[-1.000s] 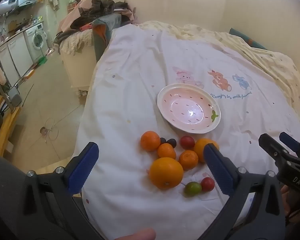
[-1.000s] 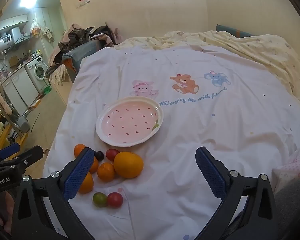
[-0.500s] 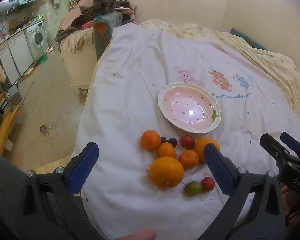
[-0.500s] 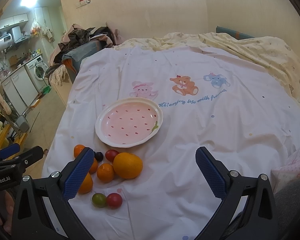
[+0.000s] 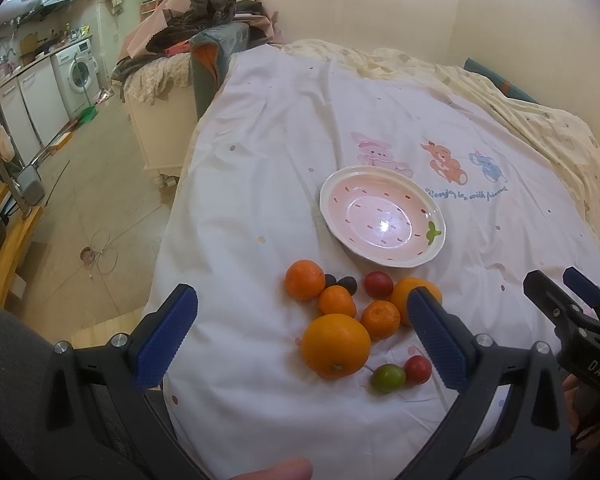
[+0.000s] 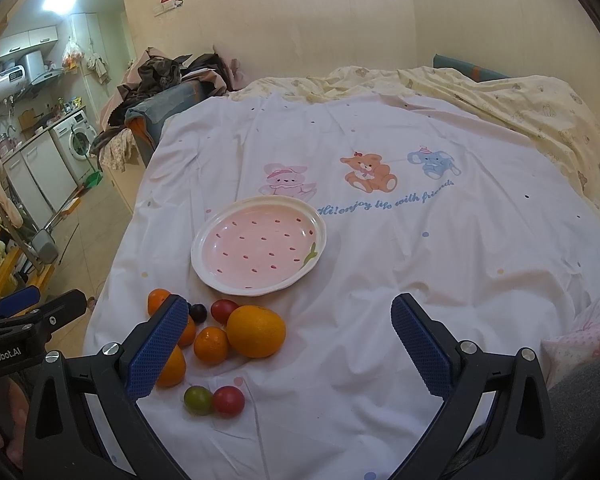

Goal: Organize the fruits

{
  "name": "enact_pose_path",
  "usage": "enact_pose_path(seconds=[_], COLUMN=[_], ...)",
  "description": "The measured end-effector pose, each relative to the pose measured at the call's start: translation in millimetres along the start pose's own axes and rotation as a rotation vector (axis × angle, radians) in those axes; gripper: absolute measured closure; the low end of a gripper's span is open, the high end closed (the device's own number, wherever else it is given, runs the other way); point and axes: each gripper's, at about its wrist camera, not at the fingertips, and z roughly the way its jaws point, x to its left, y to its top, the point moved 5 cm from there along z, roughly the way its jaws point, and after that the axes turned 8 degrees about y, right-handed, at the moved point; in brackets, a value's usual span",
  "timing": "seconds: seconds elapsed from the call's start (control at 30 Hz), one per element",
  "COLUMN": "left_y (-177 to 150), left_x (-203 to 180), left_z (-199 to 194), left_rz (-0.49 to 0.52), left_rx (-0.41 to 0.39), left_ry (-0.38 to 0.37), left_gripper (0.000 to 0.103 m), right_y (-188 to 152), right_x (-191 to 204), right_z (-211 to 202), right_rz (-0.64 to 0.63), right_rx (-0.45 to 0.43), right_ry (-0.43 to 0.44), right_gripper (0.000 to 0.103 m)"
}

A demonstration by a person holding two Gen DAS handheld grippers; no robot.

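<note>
A pink strawberry-pattern plate (image 5: 428,255) (image 6: 320,220) lies empty on the white bedsheet. In front of it sits a cluster of fruit: a large orange (image 5: 336,345) (image 6: 256,331), several smaller oranges (image 5: 305,279), a red tomato (image 5: 378,284), two dark plums (image 5: 347,283), and a green tomato (image 5: 387,377) beside a red one (image 5: 417,369). My left gripper (image 5: 300,336) is open above the cluster's near side. My right gripper (image 6: 288,344) is open, hovering just right of the fruit. Neither holds anything.
The white sheet (image 6: 420,260) with cartoon animals covers the bed; a yellow blanket (image 6: 520,104) lies at the far right. Clothes are piled (image 5: 204,12) on a sofa beyond the bed's left corner. The bed's left edge drops to a tiled floor (image 5: 100,208).
Both grippers have drifted slightly; the views shift a little. The fruit and plate have not moved.
</note>
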Motion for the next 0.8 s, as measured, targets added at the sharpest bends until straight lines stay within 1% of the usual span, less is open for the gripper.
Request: enact_pose_path(seconds=[0.8], left_y=[2.8], left_x=[4.4], left_z=[1.6], left_rz=[-0.003], left_rx=[0.002], left_ry=[-0.003], left_gripper=[0.0], right_y=[1.0], right_x=[-0.1], right_z=[-1.4], right_rz=[-0.002], right_rx=[-0.002], right_ry=[0.002], right_gripper=[0.0])
